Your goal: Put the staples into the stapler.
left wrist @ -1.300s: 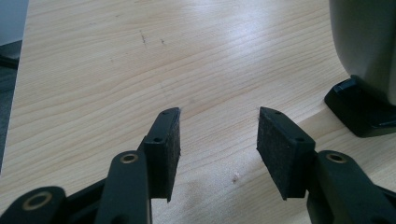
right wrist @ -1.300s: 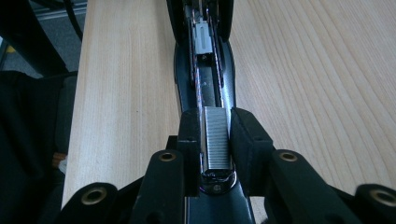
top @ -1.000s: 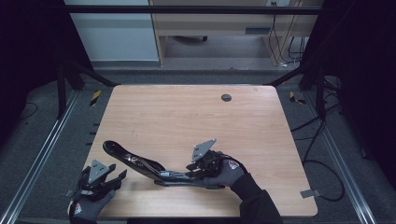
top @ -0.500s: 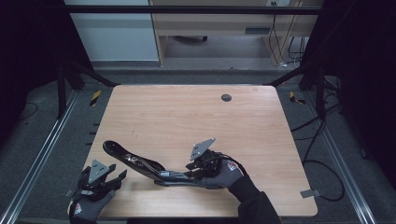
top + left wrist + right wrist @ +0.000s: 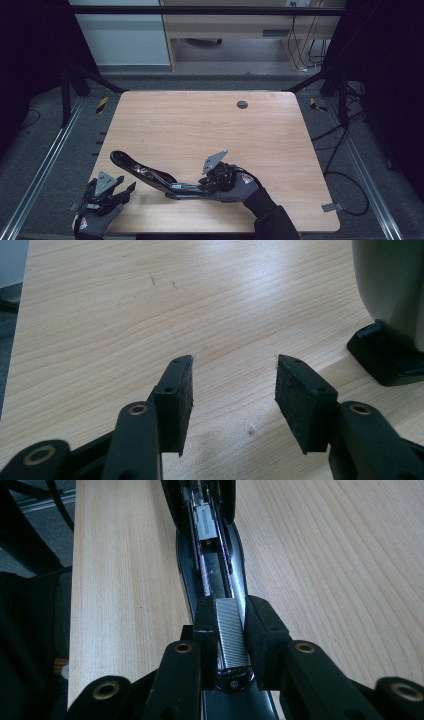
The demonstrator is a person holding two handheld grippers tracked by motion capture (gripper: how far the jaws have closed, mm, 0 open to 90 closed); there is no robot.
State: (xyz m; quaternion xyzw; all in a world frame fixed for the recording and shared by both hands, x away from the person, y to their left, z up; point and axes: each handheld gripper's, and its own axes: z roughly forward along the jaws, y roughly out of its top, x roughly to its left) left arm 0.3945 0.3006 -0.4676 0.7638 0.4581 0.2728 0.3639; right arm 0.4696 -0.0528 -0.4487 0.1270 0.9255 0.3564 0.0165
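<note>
Stapler (image 5: 150, 175): black, opened out flat on the table (image 5: 200, 125), near the front edge; its long body runs from about 10 o'clock to 4 o'clock in the high view.
Staple strip (image 5: 231, 630): silver ribbed bar, lying in the open channel of the stapler's near end.
Right gripper (image 5: 231, 625): at the stapler's 4 o'clock end; jaws have just been closing and now sit narrow, one pad on each side of the staple strip, pressing it.
Left gripper (image 5: 232, 390): at 8 o'clock from the stapler, by the table's front left corner; jaws part open, bare wood between the pads, nothing held.
Stapler head (image 5: 390, 315): at 2 o'clock in the left gripper view, clear of the pads.
Table hole (image 5: 242, 104): dark round spot at 12 o'clock, well apart from the stapler.
</note>
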